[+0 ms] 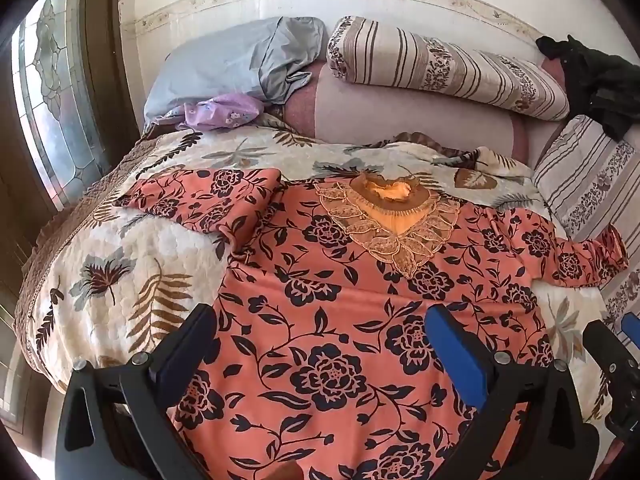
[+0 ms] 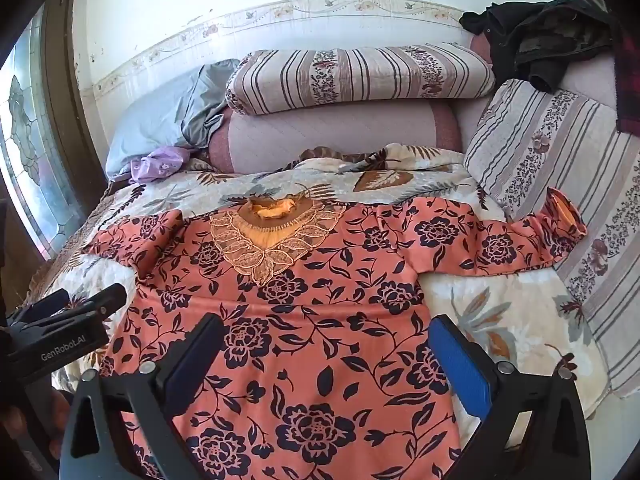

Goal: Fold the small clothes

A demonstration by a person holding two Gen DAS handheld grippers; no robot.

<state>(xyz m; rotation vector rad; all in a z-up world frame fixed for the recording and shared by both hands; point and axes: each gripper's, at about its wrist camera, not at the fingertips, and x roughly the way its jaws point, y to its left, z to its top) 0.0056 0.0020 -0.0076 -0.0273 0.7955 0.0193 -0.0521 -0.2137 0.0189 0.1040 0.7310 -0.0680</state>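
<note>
One coral floral top point(image 1: 340, 320) spread flat, lace collar point(image 1: 392, 224), both hand-held grippers point(image 1: 324, 344) point(image 2: 332, 356) gaping wide, empty.

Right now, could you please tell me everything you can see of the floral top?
The floral top is salmon-orange, printed with dark roses and vines, with a lacy leaf-shaped collar around an orange neck opening. It lies spread flat, front up, on the quilt, both long sleeves stretched outward, unfolded. The right sleeve's cuff reaches a striped cushion. Neither open gripper touches it.
</note>
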